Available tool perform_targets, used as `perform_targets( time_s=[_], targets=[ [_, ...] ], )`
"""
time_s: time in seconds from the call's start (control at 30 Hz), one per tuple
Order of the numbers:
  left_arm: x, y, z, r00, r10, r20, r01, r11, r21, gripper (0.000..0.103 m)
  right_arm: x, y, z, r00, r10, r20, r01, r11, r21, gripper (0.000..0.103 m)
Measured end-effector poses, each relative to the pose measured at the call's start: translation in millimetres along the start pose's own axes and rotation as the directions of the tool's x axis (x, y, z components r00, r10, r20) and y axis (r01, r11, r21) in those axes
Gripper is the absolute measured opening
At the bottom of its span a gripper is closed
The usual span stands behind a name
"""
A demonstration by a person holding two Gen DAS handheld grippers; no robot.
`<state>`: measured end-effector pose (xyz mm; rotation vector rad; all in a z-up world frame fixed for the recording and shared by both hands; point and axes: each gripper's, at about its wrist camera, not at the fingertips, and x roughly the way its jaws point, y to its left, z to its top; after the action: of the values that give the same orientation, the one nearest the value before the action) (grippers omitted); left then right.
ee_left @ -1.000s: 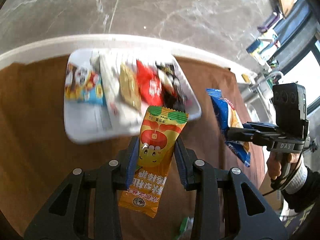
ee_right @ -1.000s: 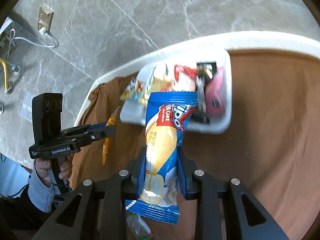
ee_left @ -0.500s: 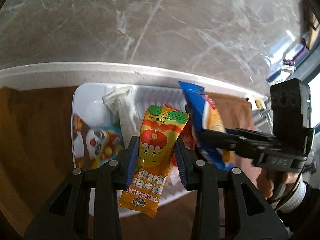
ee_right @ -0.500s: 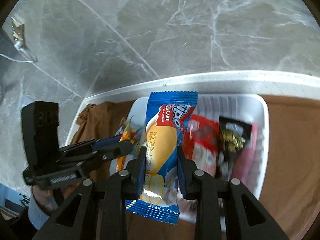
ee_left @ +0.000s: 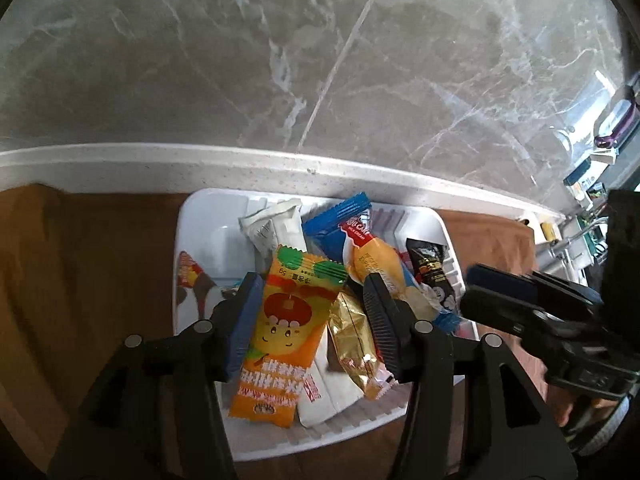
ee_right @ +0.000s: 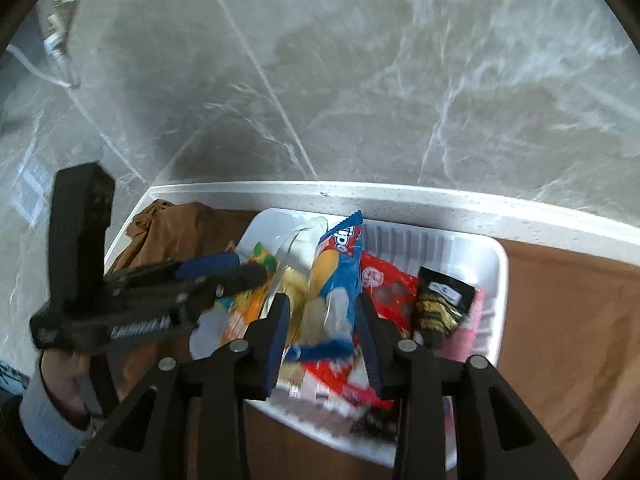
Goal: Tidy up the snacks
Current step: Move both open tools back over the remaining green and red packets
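We find both tongs over the white ribbed plastic tray [ee_left: 404, 412] at centre frame. Left tongs [ee_left: 308, 320] have just been parting; the orange sachet [ee_left: 288, 332] lies loose between them. Right tongs [ee_right: 320, 320] have likewise been parting around the blue cake wrapper [ee_right: 336, 280]. Both deliveries appear nearly complete; we see no other snacks outside the tray.

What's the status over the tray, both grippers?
Left gripper just opened, orange packet dropping loose. Right gripper opening, blue cake packet slipping into white tray. Nothing blocking.
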<state>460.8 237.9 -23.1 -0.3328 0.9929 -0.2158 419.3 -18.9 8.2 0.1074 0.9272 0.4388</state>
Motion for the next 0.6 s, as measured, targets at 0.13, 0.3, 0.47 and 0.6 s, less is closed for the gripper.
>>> perform_targets(
  time_s=[0.13, 0.3, 0.47, 0.6],
  targets=[
    [-27, -10, -16, 0.999, -0.013, 0.032, 0.013, 1.0, 0.007, 0.051, -43, 6, -14, 1.0, 0.004, 0.027, -0.003, 1.0, -0.029, 0.037],
    [-51, -34, -48, 0.999, -0.046, 0.02, 0.045, 0.998, 0.036, 0.051, -109, 11, -33, 0.996, -0.006, 0.089, 0.01, 0.999, -0.046, 0.038],
    [-73, -61, -99, 0.998, -0.062, -0.027, 0.064, 0.994, 0.088, 0.051, -164, 12, -58, 0.991, -0.037, 0.129, 0.044, 0.998, -0.049, 0.044],
    [-82, -81, -142, 0.993, -0.073, -0.092, 0.084, 0.988, 0.128, 0.052, -190, 11, -91, 0.99, -0.073, 0.117, 0.081, 0.995, -0.058, 0.046]
  ],
)
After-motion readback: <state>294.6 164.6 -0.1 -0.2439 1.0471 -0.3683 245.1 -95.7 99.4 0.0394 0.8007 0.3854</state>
